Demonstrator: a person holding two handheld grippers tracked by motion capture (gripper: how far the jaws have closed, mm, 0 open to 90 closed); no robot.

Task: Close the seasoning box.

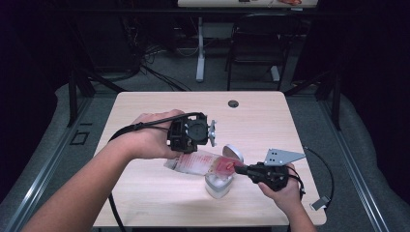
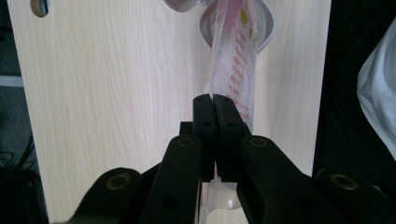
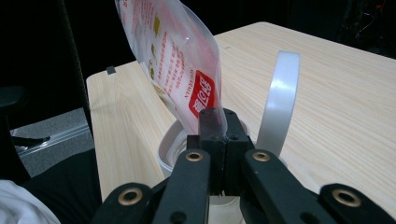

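1. While you are holding the plastic pouch (image 1: 200, 163) stretched between both tools, you are working with the fingers of the left gripper (image 1: 189, 145) clenched on one end of it and the fingers of the right gripper (image 1: 240, 168) clenched on the other end, near the red label.
2. The pouch is hanging above the tabletop (image 1: 145, 104), with its right end sitting over the mouth of the white container (image 1: 218, 185); the container's lid (image 1: 233, 152) is standing just beside it, hinged open as far as can be judged.
3. You are probably tipping the pouch so that its contents run into the container. Be keeping the right end centred over the opening, as the left gripper view (image 2: 233, 70) shows it lined up now.
4. You are raising the left end gradually rather than sharply, so that nothing spills past the rim (image 3: 170, 140).
5. You are keeping both grips firm: the film is thin and slippery, and a loosened end would likely drop onto the tabletop.
6. You are avoiding contact with the upright lid (image 3: 279, 100), which could swing shut.
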